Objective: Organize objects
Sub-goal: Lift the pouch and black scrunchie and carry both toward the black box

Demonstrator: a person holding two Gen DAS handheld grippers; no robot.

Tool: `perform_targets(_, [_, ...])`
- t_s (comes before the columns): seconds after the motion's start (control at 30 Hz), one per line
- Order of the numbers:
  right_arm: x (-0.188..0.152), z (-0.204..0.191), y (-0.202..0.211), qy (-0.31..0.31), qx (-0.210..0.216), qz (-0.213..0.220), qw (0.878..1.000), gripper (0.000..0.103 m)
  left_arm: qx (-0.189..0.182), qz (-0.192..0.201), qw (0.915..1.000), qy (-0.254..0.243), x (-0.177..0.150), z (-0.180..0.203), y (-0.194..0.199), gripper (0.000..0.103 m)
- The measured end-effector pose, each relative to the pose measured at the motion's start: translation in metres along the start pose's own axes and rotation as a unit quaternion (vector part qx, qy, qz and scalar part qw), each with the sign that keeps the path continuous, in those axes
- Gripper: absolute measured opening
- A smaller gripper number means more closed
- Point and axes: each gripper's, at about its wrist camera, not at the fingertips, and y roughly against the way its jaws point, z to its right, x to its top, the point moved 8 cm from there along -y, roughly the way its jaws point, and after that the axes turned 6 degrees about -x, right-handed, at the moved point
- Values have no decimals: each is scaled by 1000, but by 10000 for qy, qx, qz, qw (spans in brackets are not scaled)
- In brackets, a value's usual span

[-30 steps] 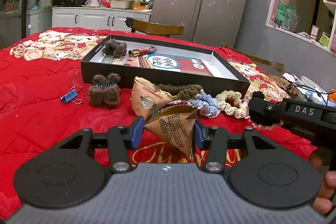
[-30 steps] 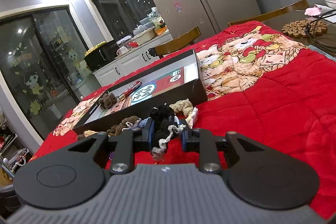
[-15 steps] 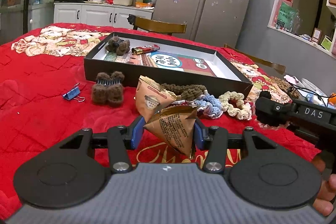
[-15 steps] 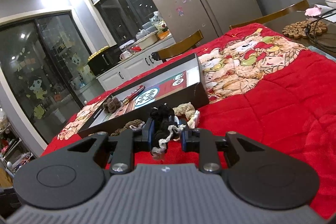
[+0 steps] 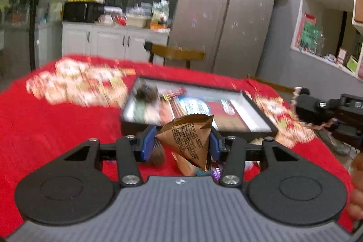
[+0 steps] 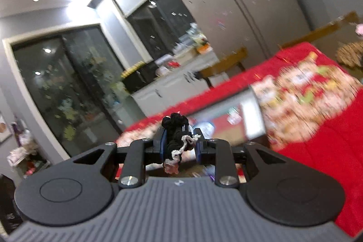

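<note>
The left gripper (image 5: 182,144) is clamping a brown triangular snack packet (image 5: 187,138) between its blue pads, jaws standing at a middling width because the puffed packet fills the gap. The packet is sitting squarely between the fingertips, its crimped top edge sticking up above them and its lower point hanging down below, so the grip is taking it across the widest part, probably to keep it from slipping while it is carried. Ahead of the jaws and a little beyond them is lying the black shallow box (image 5: 261,110), open side up, already holding a dark fuzzy item and printed cards; it looks like the place where things are being gathered.

The right gripper (image 6: 179,145) is pinching a black crocheted scrunchie with a white trim (image 6: 175,140), jaws narrow because the yarn squashes thin. The scrunchie is bunching up above the pads and trailing below them. The same box is lying beyond these jaws, slightly to their right, on the red tablecloth (image 6: 329,144). Both views are blurred, so finer detail in the box cannot be told.
</note>
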Motion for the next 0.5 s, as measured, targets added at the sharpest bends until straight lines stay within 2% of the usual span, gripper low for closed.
perform_targets(0.17, [36, -29, -5, 346, 43, 219, 9992, 27, 295, 531, 9972, -445, 55, -9, 14, 55])
perform_targets(0.33, [59, -51, -25, 355, 38, 69, 9993, 27, 217, 720, 9960, -480, 100, -11, 15, 55])
perform_targets(0.5, [67, -68, -50, 476, -148, -75, 9987, 27, 143, 846, 9949, -523, 136, -10, 5, 55])
